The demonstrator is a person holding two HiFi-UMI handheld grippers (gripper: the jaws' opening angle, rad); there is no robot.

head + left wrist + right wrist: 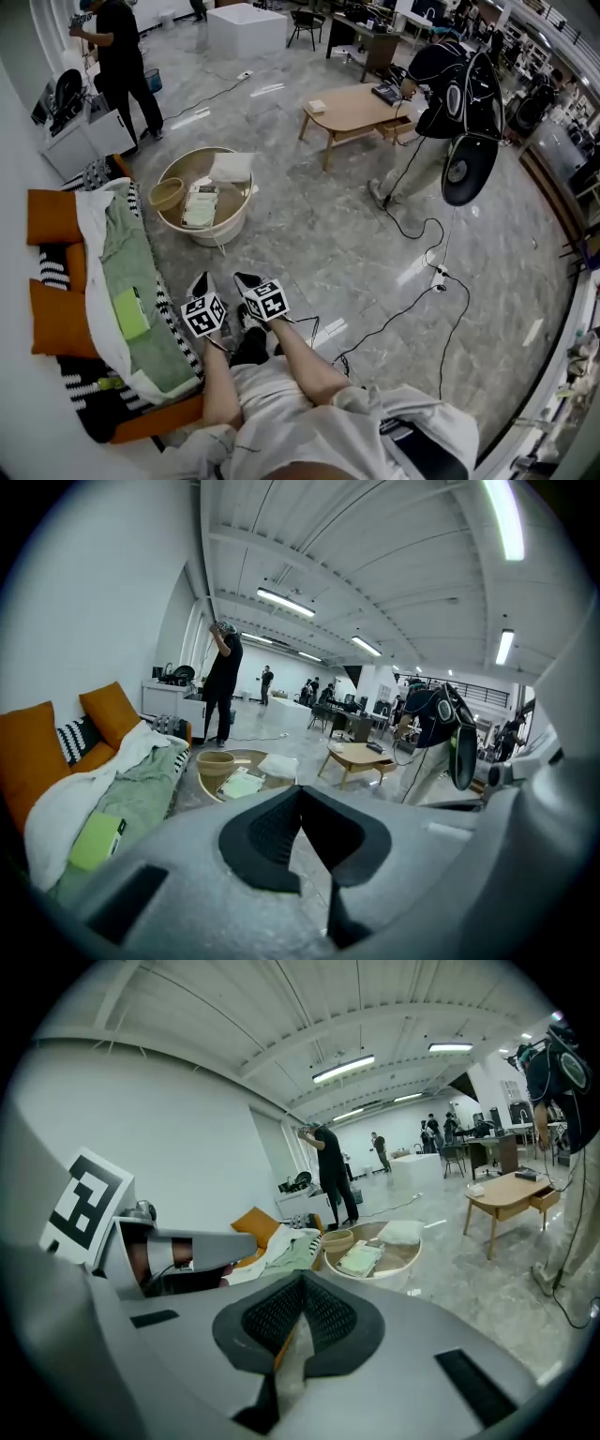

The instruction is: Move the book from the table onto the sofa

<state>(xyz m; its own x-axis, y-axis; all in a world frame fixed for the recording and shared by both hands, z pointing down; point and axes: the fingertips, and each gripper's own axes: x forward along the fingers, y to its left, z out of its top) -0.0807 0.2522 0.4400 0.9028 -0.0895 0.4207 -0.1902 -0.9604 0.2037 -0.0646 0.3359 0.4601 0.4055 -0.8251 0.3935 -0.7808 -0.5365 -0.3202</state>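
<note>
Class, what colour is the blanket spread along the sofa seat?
Pale sage green. The soft fabric blanket shows best in the head view.

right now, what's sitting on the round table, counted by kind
bowl: 1
book: 1
white pillow: 1
total on the round table: 3

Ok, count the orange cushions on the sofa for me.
2. One orange cushion sits at the far end of the sofa. The other is nearer the person, with a striped cushion between them. The white throw may hide more.
</note>
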